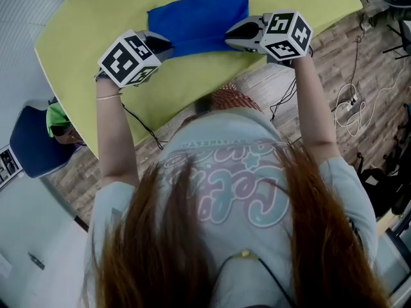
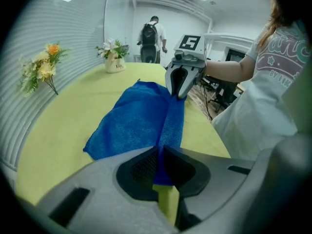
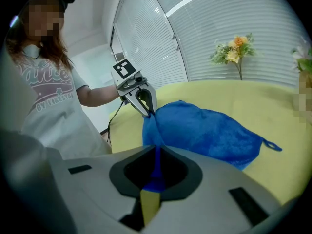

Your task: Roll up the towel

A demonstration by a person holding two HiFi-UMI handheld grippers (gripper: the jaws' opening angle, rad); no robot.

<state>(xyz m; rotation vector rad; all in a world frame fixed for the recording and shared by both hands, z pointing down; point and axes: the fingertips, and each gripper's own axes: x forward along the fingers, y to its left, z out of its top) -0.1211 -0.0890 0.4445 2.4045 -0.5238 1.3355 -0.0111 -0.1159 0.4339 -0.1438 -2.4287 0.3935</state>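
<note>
A blue towel point(image 1: 199, 21) lies on the yellow-green table point(image 1: 96, 24), its near edge drawn into a narrow band between my two grippers. My left gripper point(image 1: 168, 45) is shut on the towel's near left corner. In the left gripper view the blue cloth point(image 2: 134, 123) is pinched between my jaws point(image 2: 160, 155), and the band runs across to the right gripper point(image 2: 179, 94). My right gripper point(image 1: 228, 38) is shut on the near right corner. Its own view shows cloth point(image 3: 209, 130) clamped in the jaws point(image 3: 157, 155), with the left gripper point(image 3: 148, 112) opposite.
Yellow flowers point(image 2: 41, 69) and a small vase of flowers point(image 2: 114, 57) stand at the table's far side. A person with a backpack point(image 2: 151, 38) stands beyond the table. A blue chair point(image 1: 32, 143) is at the left and cables point(image 1: 350, 108) lie on the floor at the right.
</note>
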